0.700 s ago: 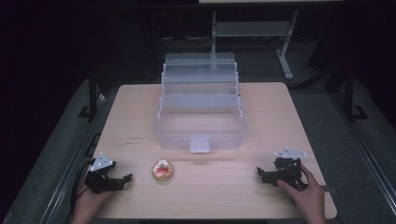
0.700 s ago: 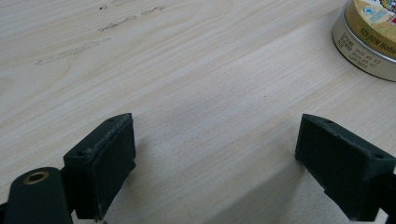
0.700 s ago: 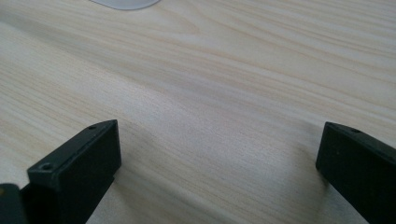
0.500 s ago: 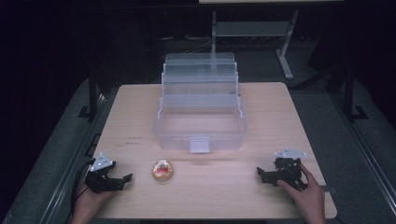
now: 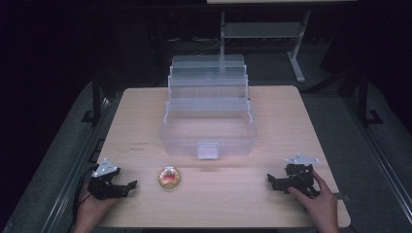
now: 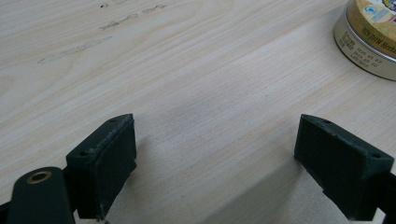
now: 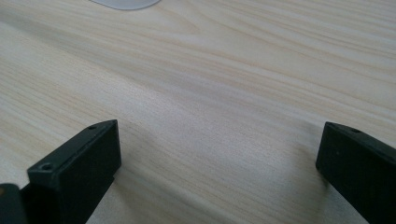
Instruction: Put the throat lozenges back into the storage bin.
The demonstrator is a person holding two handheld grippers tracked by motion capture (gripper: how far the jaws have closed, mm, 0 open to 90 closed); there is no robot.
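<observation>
Nothing has shifted since the earlier frames: both grippers rest where they were and the tin has not moved, so the work looks not yet begun — a pause before the first reach, by my reading.

At the left, the left gripper [image 5: 127, 185] sits low on the table [image 5: 141, 116] near its front edge, held by a hand [image 5: 92, 209]. Its jaws stand wide apart with bare wood between them; it holds nothing. In the left gripper view the tin [image 6: 373, 35] lies ahead and off to the upper right, apart from both jaws.

From above, the tin [image 5: 169, 177] — small, round, gold-rimmed, with a printed lid — lies flat on the table just right of the left gripper, near but not touching. Behind it stands the clear box [image 5: 208, 131], open, its tiers stepped back, its latch facing the tin.

At the far right, the right gripper [image 5: 272, 180] rests on the table well apart from the tin, jaws spread wide and empty. The left gripper is plainly the nearer one for a pick.
</observation>
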